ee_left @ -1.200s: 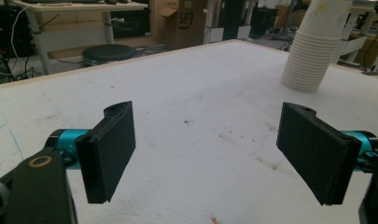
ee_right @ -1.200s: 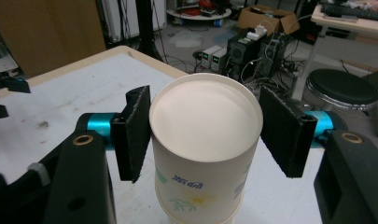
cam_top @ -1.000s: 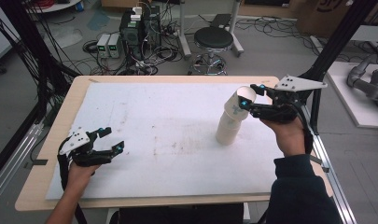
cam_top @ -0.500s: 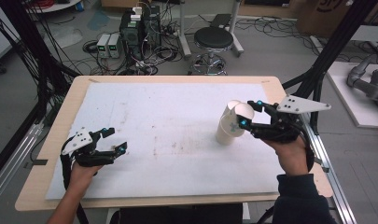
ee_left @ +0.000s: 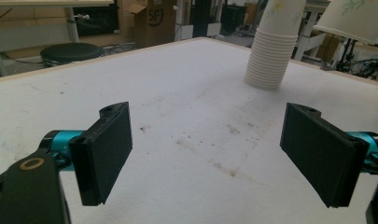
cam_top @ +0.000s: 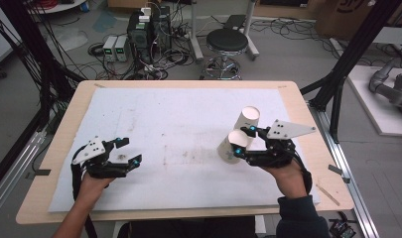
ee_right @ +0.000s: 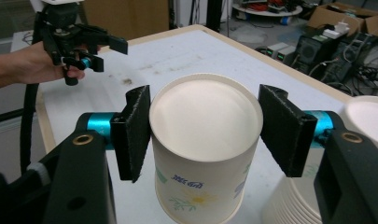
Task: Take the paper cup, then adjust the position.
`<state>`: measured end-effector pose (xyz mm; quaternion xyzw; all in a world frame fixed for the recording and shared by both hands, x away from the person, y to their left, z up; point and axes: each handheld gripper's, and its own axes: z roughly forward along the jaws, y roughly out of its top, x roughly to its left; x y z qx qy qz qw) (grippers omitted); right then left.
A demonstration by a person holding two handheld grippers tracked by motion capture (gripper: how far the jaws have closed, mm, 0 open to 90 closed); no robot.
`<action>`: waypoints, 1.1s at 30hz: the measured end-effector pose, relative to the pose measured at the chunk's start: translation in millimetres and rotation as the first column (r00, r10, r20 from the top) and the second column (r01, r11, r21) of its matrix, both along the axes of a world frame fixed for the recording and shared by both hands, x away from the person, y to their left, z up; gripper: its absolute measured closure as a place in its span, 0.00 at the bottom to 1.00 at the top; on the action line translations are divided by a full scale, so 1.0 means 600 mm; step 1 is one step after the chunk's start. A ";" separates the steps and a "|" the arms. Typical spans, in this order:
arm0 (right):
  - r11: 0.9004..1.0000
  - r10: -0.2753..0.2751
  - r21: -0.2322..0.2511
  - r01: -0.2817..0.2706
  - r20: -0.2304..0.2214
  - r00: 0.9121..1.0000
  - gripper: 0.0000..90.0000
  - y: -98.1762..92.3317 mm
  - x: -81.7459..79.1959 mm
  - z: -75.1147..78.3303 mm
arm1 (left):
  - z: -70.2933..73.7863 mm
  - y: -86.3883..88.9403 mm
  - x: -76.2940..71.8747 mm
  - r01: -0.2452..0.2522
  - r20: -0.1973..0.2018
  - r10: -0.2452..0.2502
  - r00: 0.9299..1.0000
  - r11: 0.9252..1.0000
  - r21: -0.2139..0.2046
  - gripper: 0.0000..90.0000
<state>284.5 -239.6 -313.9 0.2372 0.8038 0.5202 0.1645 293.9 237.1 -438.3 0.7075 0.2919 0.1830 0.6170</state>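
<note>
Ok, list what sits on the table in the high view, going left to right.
Left black two-jaw gripper, jaws open with nothing between them → single white paper cup clamped in the right black gripper → stack of white paper cups standing just behind it, all over the white foam mat.

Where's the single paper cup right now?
In the high view the paper cup is on the table's right side, clamped in the right gripper, just in front of the cup stack.

Even, soft indoor light, faint shadows, no glare; slightly grainy high view, mildly soft gripper-view backgrounds.
</note>
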 end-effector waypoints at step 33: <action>0.991 0.127 -0.024 -0.128 -0.042 0.991 0.42 0.113 0.046 -0.058 | 0.023 -0.059 0.001 0.199 0.020 -0.199 0.980 0.980 0.008 0.18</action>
